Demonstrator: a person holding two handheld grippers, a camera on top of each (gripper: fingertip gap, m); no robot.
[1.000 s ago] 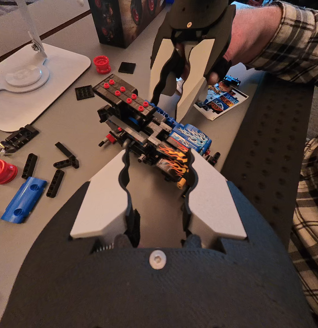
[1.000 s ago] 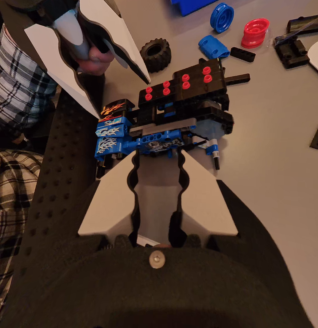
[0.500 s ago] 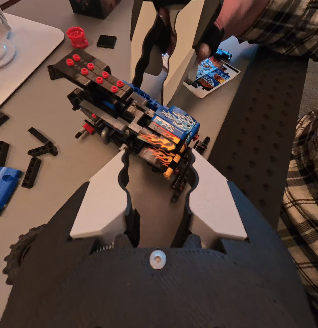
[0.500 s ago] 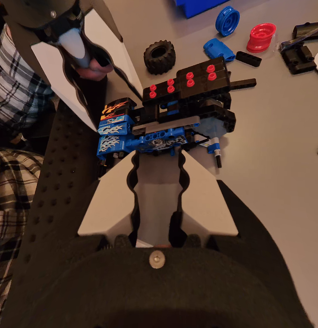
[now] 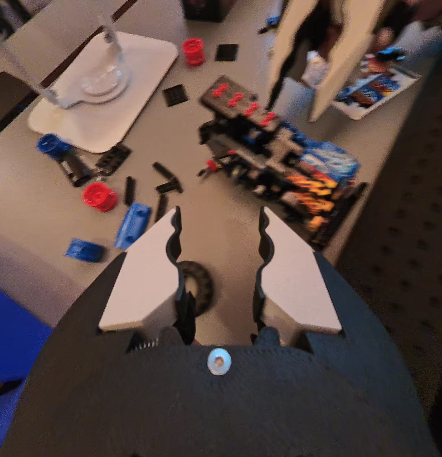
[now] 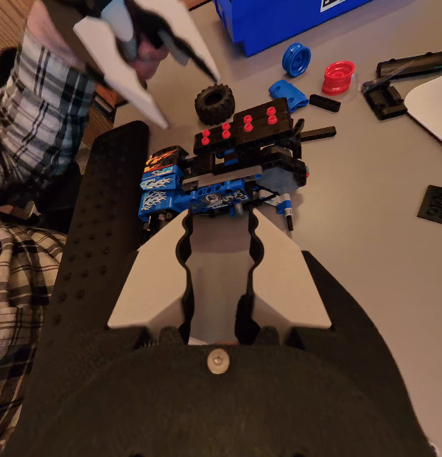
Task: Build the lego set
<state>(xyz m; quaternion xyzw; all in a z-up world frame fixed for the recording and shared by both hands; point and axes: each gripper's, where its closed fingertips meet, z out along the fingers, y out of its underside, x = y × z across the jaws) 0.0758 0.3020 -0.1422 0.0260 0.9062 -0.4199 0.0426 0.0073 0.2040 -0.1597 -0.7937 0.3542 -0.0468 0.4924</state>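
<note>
The left tongs [image 5: 220, 215] are pulling back from the truck body [image 6: 222, 170], gaping empty; right tongs [image 6: 218, 217] are hovering parted; the tyre [image 6: 214, 103] and red rim [image 6: 338, 77] are lying unfitted on the tabletop [image 6: 363, 247].

Black tire [image 5: 199, 286] lies under left gripper [image 5: 219, 210].

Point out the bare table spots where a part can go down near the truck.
Bare: the table right of the truck, short of the black plate; also between truck and white pad. Crowded: around the tyre, blue rim and red rim.
</note>
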